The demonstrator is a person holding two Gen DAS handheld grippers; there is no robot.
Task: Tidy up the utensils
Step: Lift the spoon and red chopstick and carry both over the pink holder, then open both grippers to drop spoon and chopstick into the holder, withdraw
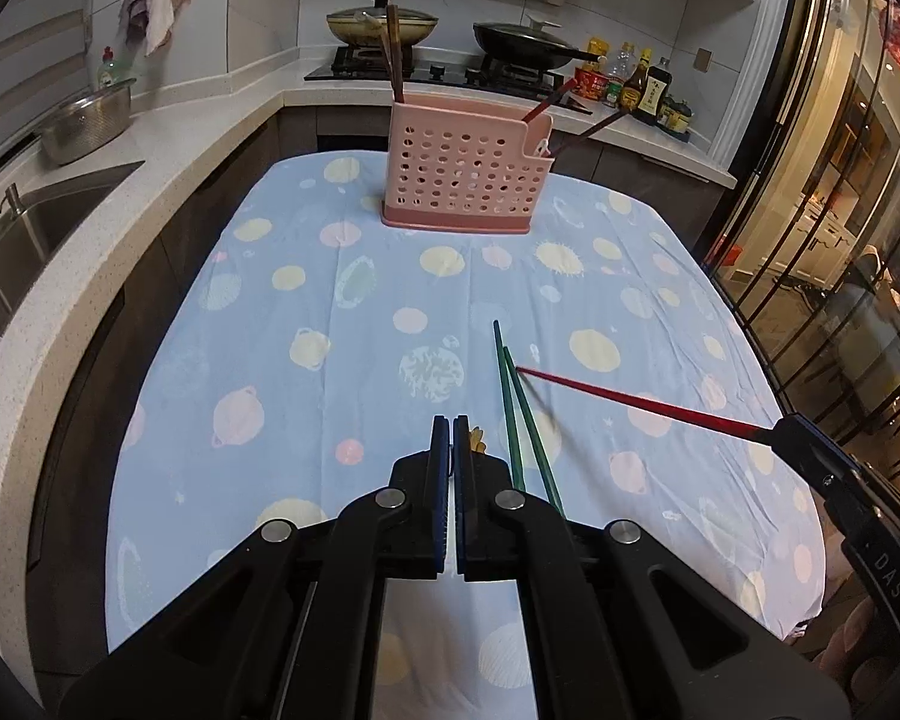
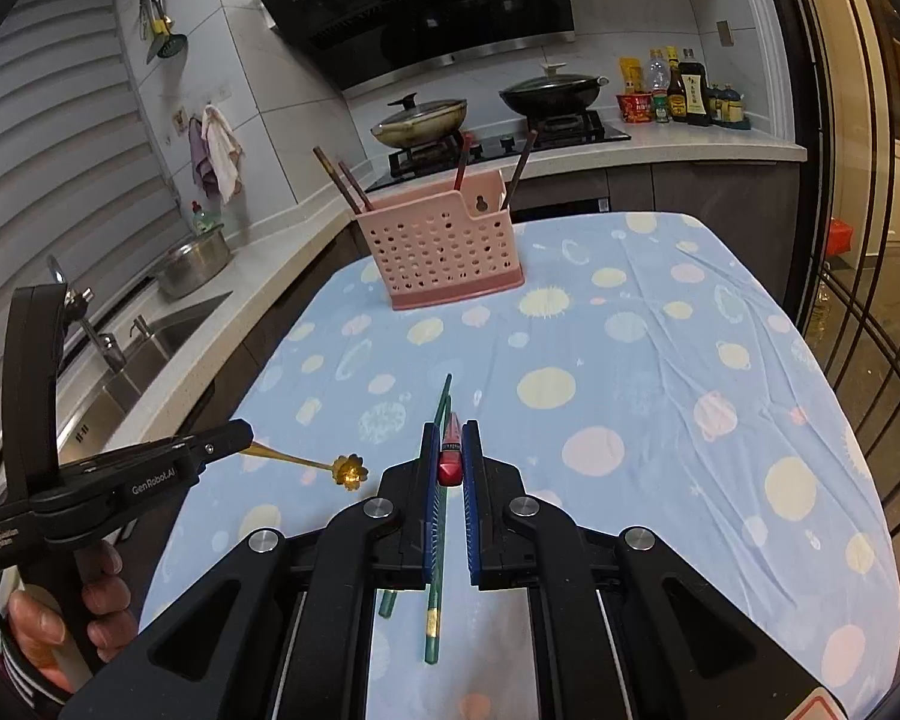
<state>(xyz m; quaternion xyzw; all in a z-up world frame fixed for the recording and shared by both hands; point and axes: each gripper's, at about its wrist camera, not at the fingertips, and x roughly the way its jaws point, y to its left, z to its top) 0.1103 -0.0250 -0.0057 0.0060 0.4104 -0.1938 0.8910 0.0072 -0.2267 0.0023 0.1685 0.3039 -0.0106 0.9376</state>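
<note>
- Pink holder (image 2: 444,249) on table (image 2: 660,372) already held four chopsticks.
- Right hand-held gripper (image 2: 450,450) clamped red chopstick (image 1: 630,401); left hand-held gripper (image 1: 452,438) clamped gold spoon (image 2: 348,470).
- Two green chopsticks (image 1: 519,414) remained on table.

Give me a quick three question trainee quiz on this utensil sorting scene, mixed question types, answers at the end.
1. True or false: the right gripper is shut on a red chopstick.
2. What does the left gripper hold? A) green chopstick B) gold flower-shaped spoon C) brown chopstick
3. Fill in: the two green chopsticks lie on the ___, not in the pink utensil basket.

Key: 1 true. 2 B, the gold flower-shaped spoon. 3 tablecloth.
</note>
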